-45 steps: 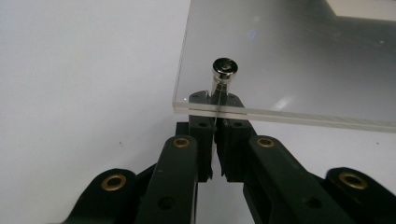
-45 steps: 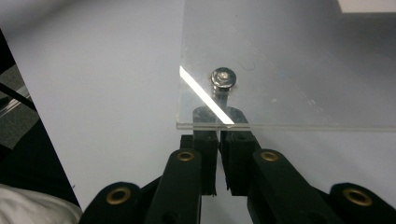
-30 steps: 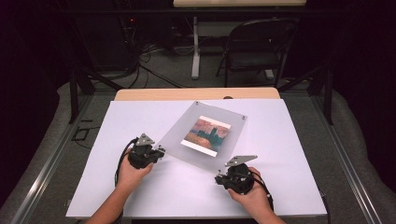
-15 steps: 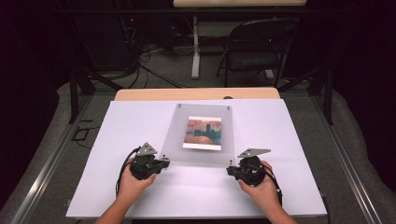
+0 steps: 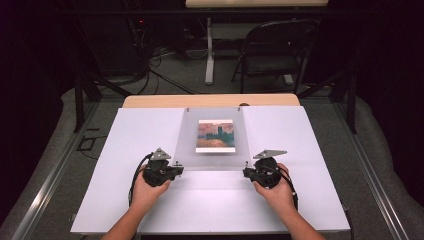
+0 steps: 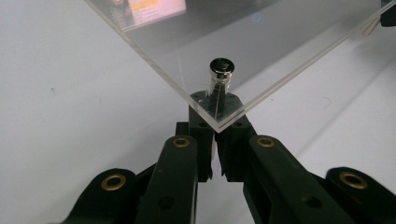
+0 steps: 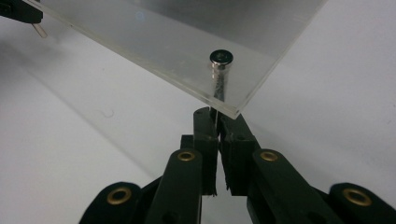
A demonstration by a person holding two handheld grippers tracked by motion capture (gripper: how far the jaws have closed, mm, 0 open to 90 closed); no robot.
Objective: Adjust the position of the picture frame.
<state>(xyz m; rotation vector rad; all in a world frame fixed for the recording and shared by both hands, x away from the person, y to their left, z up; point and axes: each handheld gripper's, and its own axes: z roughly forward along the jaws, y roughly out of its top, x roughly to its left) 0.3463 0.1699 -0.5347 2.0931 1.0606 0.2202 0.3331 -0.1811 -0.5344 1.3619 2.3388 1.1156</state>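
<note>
I see a white table with a wooden far edge; the clear acrylic picture frame lies across it.

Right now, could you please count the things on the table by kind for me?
Frame: 1
Print: 1
Bolts seen at frame corners: 4
Tongs, left and right: 2
Total: 8

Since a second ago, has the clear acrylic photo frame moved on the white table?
Yes. The clear acrylic photo frame turned from a diagonal to square with the white table, its far edge now at the table's wooden back strip.
</note>
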